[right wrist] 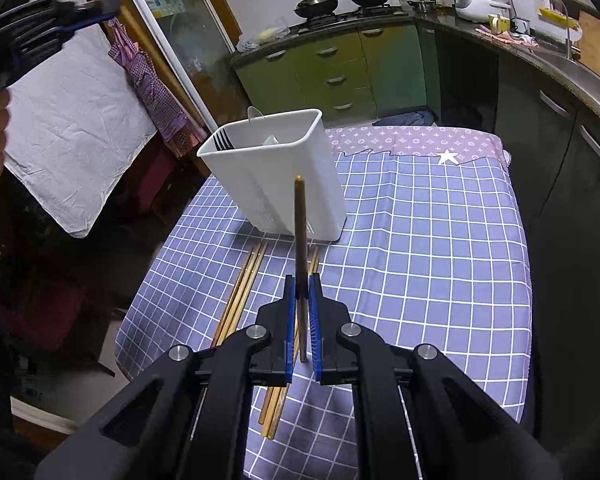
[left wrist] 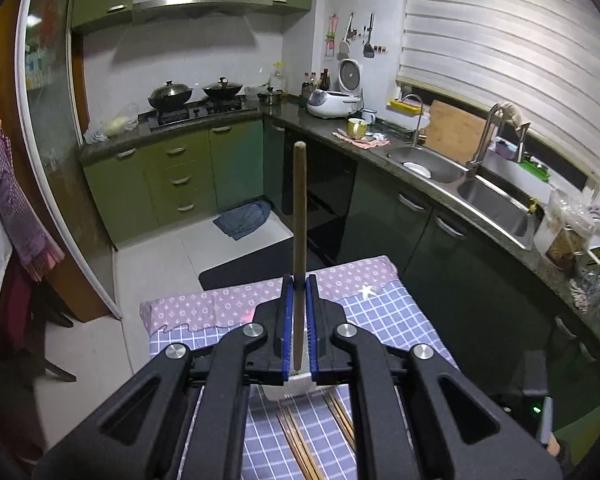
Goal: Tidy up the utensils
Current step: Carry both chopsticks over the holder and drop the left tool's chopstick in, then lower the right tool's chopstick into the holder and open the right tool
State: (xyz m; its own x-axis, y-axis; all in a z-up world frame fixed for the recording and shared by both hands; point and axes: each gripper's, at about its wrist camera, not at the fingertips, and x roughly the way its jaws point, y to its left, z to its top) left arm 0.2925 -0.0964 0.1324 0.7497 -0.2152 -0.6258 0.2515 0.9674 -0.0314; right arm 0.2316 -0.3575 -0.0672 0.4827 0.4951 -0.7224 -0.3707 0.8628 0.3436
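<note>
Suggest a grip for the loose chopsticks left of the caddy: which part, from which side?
Grip one chopstick mid-shaft, from above, fingers across its width. They lie flat on the tablecloth in a tight parallel bundle, so a side approach would probably push the neighbours. The far ends sit close to the caddy; staying mid-length keeps clear. Both hand-held grippers already hold a chopstick each, so one must unload first.

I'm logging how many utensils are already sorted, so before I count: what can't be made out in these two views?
- White holder, right wrist view: its walls hide most of the contents; only black fork tines and a pale handle tip show.
- Loose chopsticks, right wrist view: the right gripper and its held chopstick cover some; no count possible.
- Left wrist view: the left gripper blocks nearly all of the holder.
</note>
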